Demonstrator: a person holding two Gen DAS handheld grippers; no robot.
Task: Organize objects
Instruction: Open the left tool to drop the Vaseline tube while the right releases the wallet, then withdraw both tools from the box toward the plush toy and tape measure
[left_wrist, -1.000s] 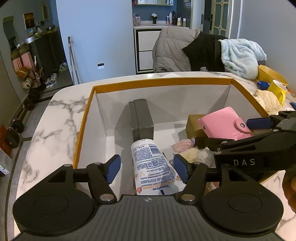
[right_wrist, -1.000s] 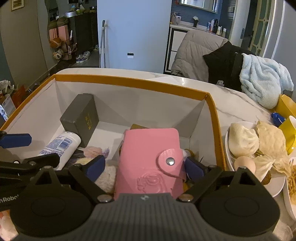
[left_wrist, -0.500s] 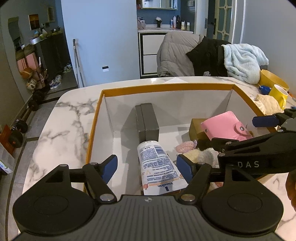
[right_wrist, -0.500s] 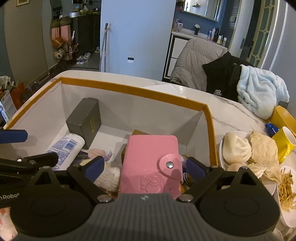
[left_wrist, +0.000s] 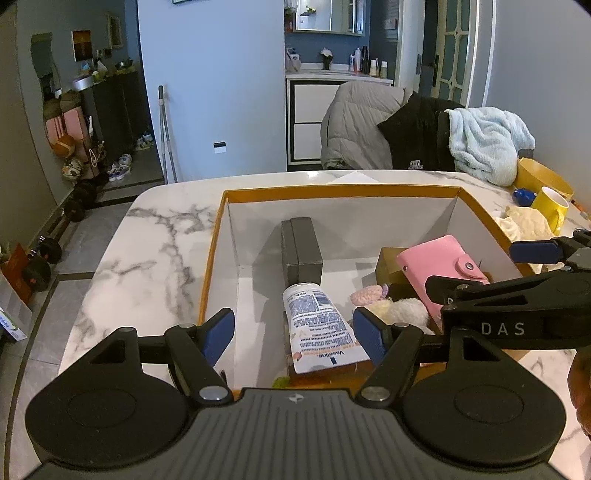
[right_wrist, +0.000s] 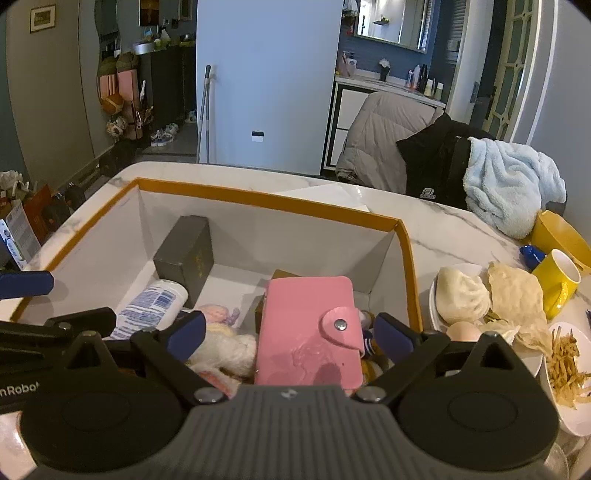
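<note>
Left wrist view: left gripper (left_wrist: 293, 332) fingers spread wide above the box (left_wrist: 332, 192), over the lotion tube (left_wrist: 319, 326); right gripper (right_wrist: 290, 334), likewise spread, apparently hovers over the pink wallet (right_wrist: 308, 328).

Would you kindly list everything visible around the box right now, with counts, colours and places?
Open cardboard box: 1, orange rim, white inside, on the marble table.
Dark grey rectangular case: 1, in the box, against the far wall.
White lotion tube with blue print: 1, lying in the box.
Pink snap-button wallet: 1, propped on a brown box, right side.
Fluffy cream and pink soft items: several, between tube and wallet.
Yellow mug: 1, on the table right of the box.
White plates of food: 2, right of the box.
Left gripper: black, blue pads, open over the tube.
Right gripper: black, blue pads, open around the wallet.
</note>
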